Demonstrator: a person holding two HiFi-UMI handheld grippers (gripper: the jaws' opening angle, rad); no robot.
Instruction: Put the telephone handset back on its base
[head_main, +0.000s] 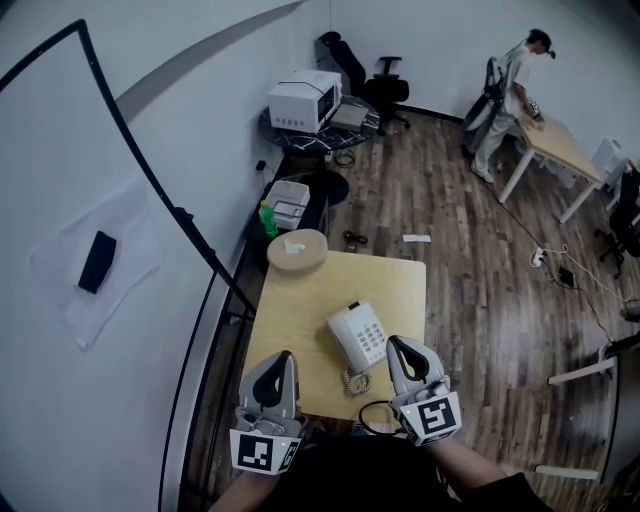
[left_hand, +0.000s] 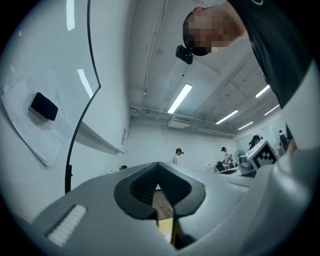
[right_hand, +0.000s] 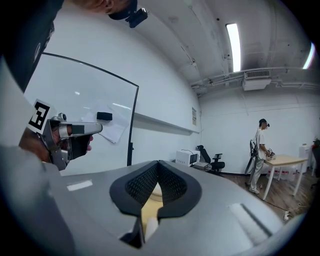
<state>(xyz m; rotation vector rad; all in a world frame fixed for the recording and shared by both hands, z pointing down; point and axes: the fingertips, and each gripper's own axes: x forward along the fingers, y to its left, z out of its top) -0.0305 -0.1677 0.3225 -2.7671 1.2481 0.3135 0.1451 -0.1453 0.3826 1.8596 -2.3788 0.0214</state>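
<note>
A white telephone (head_main: 357, 337) lies on the light wooden table (head_main: 290, 330), with its handset (head_main: 341, 333) resting along the base's left side and the coiled cord (head_main: 356, 381) curling at the near end. My left gripper (head_main: 283, 358) hovers over the table's near left corner, its jaws shut with nothing between them. My right gripper (head_main: 400, 345) is just right of the telephone's near end, also shut and empty. In the left gripper view the jaws (left_hand: 158, 165) meet at the tips; the right gripper view shows the same (right_hand: 159, 163).
A round wooden lidded box (head_main: 297, 250) sits at the table's far edge. A whiteboard with a black eraser (head_main: 97, 262) stands to the left. Beyond are a microwave (head_main: 304, 100), an office chair (head_main: 385, 90) and a person (head_main: 510, 95) at another table.
</note>
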